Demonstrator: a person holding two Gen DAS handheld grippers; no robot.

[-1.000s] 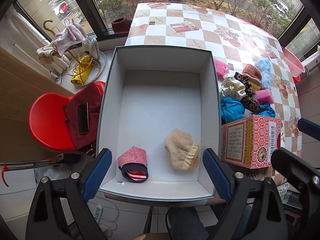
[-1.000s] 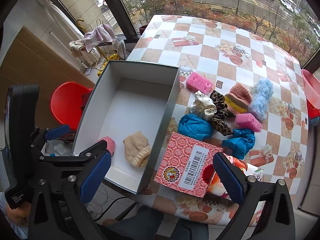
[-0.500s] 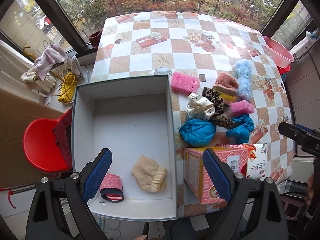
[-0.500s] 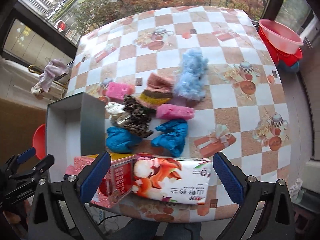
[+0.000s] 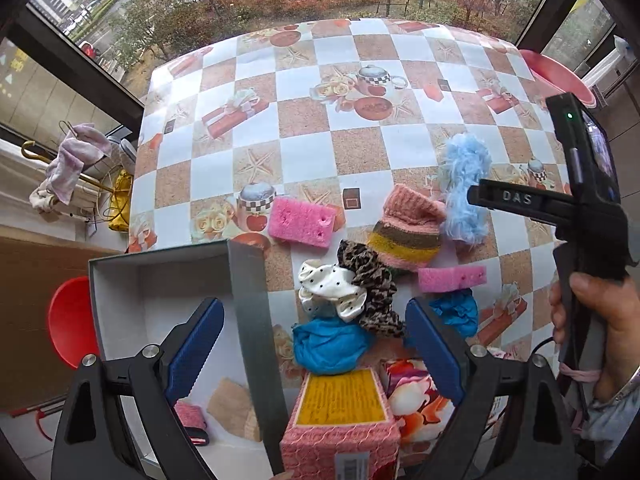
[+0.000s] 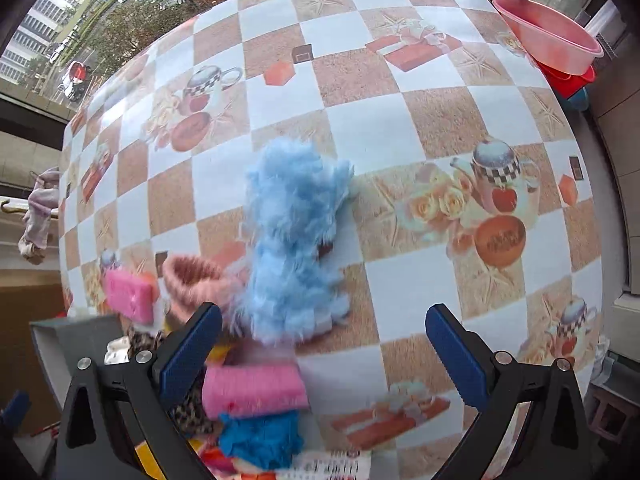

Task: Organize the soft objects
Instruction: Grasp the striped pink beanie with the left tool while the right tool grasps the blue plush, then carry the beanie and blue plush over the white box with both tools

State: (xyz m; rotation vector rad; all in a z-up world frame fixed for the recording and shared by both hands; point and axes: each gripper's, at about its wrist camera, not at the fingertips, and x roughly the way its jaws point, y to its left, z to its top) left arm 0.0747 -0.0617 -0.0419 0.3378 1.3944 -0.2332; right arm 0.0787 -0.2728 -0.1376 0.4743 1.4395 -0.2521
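Note:
A pile of soft things lies on the checkered table (image 5: 360, 148): a fluffy light-blue piece (image 5: 464, 188) (image 6: 296, 248), a pink striped knit hat (image 5: 408, 232), two pink sponges (image 5: 302, 222) (image 5: 452, 279), a white dotted scrunchie (image 5: 330, 290), a leopard scrunchie (image 5: 372, 280) and blue cloths (image 5: 330, 344). The grey box (image 5: 256, 320) at the left holds a beige knit piece (image 5: 232, 404) and a pink-and-navy one (image 5: 190, 420). My left gripper (image 5: 316, 344) is open above the box wall and pile. My right gripper (image 6: 324, 352) is open, just short of the fluffy blue piece.
A pink tissue box (image 5: 340, 424) and a printed packet (image 5: 416, 400) stand at the table's near edge. A pink basin (image 6: 548, 36) sits at the far right. A red chair (image 5: 72, 320) and a rack with cloths (image 5: 72, 160) stand left of the table.
Both grippers have moved right and forward, away from the box and over the pile. The right gripper has come closer to the fluffy blue piece. Both stay open.

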